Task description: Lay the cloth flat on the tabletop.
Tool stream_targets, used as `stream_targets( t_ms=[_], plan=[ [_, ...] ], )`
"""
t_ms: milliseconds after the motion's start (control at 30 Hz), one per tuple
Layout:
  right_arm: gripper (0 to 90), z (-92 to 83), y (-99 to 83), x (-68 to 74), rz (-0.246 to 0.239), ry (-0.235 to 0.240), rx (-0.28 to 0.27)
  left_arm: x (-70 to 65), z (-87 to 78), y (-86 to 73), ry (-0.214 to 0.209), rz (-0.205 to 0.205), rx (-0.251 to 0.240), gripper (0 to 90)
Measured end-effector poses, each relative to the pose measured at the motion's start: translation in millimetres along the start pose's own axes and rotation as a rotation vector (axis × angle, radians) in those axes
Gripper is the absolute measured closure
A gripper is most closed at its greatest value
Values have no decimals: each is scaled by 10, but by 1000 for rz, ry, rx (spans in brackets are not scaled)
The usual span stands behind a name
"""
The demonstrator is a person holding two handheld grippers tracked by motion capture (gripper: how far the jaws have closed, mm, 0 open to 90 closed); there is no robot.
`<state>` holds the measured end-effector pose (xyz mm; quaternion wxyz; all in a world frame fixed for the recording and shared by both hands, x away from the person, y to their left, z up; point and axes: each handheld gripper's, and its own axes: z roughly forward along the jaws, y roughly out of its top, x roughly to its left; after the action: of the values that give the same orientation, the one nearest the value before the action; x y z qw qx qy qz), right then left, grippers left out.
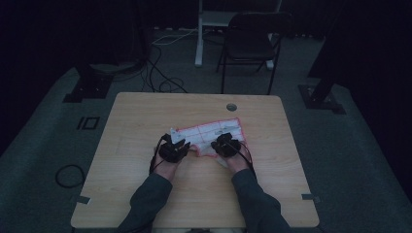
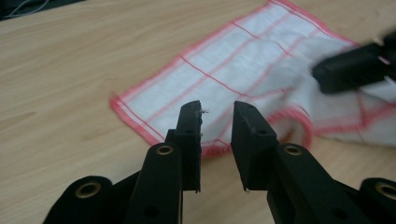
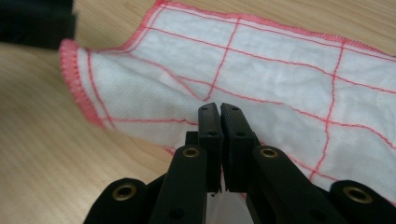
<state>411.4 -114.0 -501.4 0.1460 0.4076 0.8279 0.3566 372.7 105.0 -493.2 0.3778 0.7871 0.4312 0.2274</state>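
Your cloth (image 1: 214, 137), white with a red grid and red stitched hem, lies a little past the middle of the tabletop (image 1: 145, 121), nearer the far edge than the near one and slightly toward the right edge. Its far part lies flat on the wood; its near edge is rumpled, and at the near right it is lifted off the surface.

Your right gripper (image 3: 219, 106) has its jaws pressed together, with only a hairline slit between the tips. In the right gripper view the cloth (image 3: 280, 84) bunches and creases right at those tips, and a fold hangs below them, so you are pinching the cloth at its near right edge. In the high view this gripper (image 1: 227, 144) sits over that same edge.

Your left gripper (image 2: 217, 109) has its jaws spread, with a clear gap between them. In the left gripper view nothing is caught between them: the cloth's (image 2: 224, 70) near left hem and corner lie just beyond and below the tips, with bare wood on either side. In the high view this gripper (image 1: 173, 148) sits just at the cloth's near left corner.

The two grippers are near each other, side by side along the cloth's near edge. A small round grommet (image 1: 231, 107) is set into the tabletop close to the far edge, beyond the cloth.
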Motion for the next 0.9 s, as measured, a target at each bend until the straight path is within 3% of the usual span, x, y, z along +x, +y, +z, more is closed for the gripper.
stream_targets(
  t_ms=[267,500,600,667,800,900],
  plan=[
    [883,32,34,-37,6,-17,7,-160,-50,-119,-47,29,11,732],
    [883,34,42,-50,8,-13,8,-266,146,-136,-82,60,55,664],
    [883,32,41,-55,11,-9,7,-320,247,-126,-83,81,77,631],
    [883,27,40,-57,16,2,4,-347,322,-117,-79,72,85,622],
    [874,-14,40,-62,14,16,-13,-356,337,-112,-86,90,93,843],
    [809,-76,44,-72,10,40,-30,-367,259,-129,-104,99,78,883]
  ],
)
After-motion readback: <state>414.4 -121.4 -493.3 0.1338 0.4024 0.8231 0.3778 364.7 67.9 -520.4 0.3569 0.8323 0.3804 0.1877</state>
